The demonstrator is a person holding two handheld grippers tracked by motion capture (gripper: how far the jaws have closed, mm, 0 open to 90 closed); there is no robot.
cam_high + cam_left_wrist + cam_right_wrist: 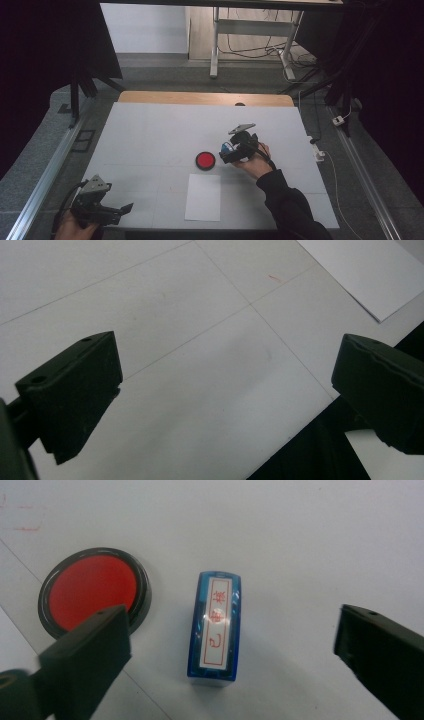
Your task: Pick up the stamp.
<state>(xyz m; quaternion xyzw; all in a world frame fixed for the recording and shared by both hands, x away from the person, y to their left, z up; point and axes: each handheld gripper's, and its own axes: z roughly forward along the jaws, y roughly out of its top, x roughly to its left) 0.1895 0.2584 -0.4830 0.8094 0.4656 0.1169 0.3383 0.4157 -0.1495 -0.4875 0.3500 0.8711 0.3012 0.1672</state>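
Left gripper (127, 207) rests at the 7 o'clock corner of the worktop (150, 130), jaws spread wide, nothing between them. White paper sheet (203, 197) lies at 6 o'clock. Red ink pad (205, 160) sits near centre, lid off. Blue stamp (214, 626) lies on its side just beside the pad at its 3 o'clock, apart from it. Right gripper (230, 645) hovers over the stamp, jaws wide apart, not touching.

Judgement: grasp step. Straddle the stamp's narrow width, descend squarely, close on the long flanks.

Stamp's long axis runs 12-to-6 in the right gripper view; labelled face up.
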